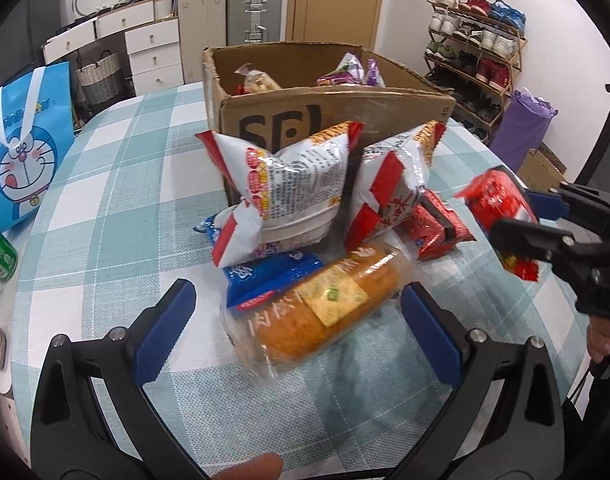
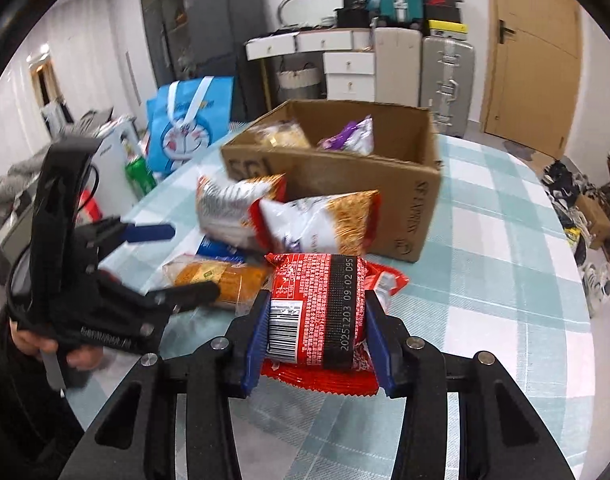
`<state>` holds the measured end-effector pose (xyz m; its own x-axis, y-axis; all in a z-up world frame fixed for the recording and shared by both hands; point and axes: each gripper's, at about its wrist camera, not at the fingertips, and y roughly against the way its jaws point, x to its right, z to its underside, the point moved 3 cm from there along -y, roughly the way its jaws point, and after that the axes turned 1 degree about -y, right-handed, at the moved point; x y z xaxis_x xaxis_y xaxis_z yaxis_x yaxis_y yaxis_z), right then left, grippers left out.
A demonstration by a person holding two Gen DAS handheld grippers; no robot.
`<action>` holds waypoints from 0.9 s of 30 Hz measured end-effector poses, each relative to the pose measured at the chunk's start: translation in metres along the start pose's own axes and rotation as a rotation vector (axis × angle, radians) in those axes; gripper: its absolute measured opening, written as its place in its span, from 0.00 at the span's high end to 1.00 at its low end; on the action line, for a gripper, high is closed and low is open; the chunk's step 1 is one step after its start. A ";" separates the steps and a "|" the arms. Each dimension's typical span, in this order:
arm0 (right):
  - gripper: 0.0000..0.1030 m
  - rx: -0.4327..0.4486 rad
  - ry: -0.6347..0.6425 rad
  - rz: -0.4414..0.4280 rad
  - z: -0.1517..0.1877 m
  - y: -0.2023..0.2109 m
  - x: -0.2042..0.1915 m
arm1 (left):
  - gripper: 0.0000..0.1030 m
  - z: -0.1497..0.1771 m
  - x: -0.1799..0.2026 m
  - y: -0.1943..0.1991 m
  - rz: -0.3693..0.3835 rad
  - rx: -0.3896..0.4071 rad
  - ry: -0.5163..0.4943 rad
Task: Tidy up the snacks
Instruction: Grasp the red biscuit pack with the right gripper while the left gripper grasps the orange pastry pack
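Above the checked table (image 2: 505,240), right gripper (image 2: 317,328) clamps a glossy red foil snack packet (image 2: 317,304); left gripper (image 1: 297,312) stands open. Slippery foil could slide free before the brown cardboard box (image 2: 345,184).

A home: shoe rack (image 1: 477,40), suitcases (image 1: 255,14), drawers (image 1: 155,54) around a clothed table (image 1: 117,184).

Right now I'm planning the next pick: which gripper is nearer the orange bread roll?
Left. The left gripper is open with the orange bread roll between its fingers, untouched. The right gripper is off to the side, shut on a red snack packet.
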<state>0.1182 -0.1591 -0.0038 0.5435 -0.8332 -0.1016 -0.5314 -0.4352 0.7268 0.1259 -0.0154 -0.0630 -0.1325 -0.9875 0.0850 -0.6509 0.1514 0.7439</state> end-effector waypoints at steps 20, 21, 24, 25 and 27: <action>0.57 -0.002 -0.056 -0.020 0.000 -0.008 0.010 | 0.06 0.016 0.038 -0.011 0.133 -0.095 -0.155; 0.57 -0.002 -0.058 -0.019 0.000 -0.008 0.010 | 0.06 0.017 0.042 -0.009 0.149 -0.091 -0.161; 0.57 -0.001 -0.060 -0.018 0.000 -0.008 0.011 | 0.06 0.018 0.050 -0.009 0.144 -0.082 -0.173; 0.57 0.001 -0.061 -0.018 0.000 -0.008 0.011 | 0.06 0.019 0.051 -0.010 0.137 -0.083 -0.174; 0.57 0.005 -0.062 -0.020 0.000 -0.008 0.011 | 0.11 0.021 0.051 -0.014 0.125 -0.090 -0.167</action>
<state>0.1284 -0.1648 -0.0103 0.5128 -0.8438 -0.1582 -0.5238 -0.4535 0.7211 0.1119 -0.0673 -0.0830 -0.3349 -0.9393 0.0744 -0.5534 0.2599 0.7913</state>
